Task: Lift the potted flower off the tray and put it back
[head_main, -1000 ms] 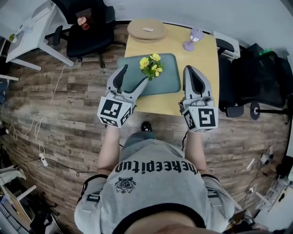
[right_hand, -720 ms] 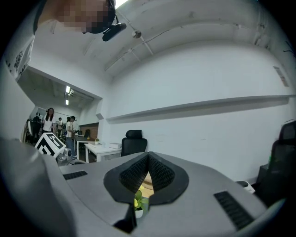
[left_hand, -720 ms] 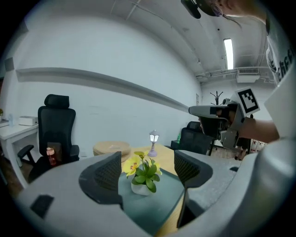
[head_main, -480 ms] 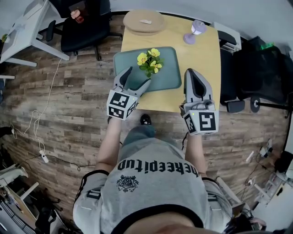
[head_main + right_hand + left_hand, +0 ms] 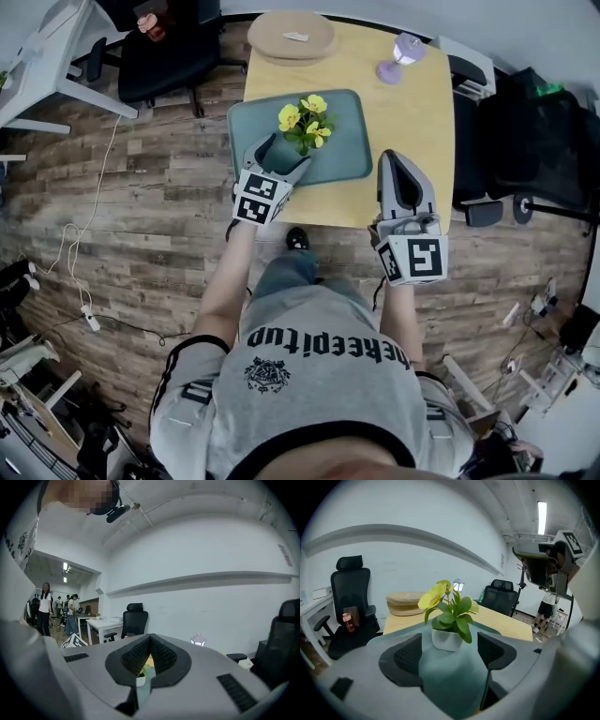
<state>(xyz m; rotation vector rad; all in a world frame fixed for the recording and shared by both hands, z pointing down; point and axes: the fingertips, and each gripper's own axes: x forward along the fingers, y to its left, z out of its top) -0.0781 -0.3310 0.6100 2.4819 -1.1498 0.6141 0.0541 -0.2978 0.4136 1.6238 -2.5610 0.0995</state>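
The potted flower, yellow blooms over green leaves in a small white pot, stands on the teal tray on the yellow table. My left gripper hangs low over the tray's near left part and points at the pot. Its jaws have just been opening and stand wide. The pot sits just ahead of the tips, and neither pad touches it. My right gripper hovers over the table's near right edge, beside the tray, with its jaws shut and nothing in them.
A round woven mat and a small purple lantern sit at the table's far side. Black office chairs stand beyond the left corner and at the right. A white desk is far left.
My left gripper has dropped toward the tray and come closer to the flower, its jaws a little wider. The right gripper has sunk slightly and stays shut.
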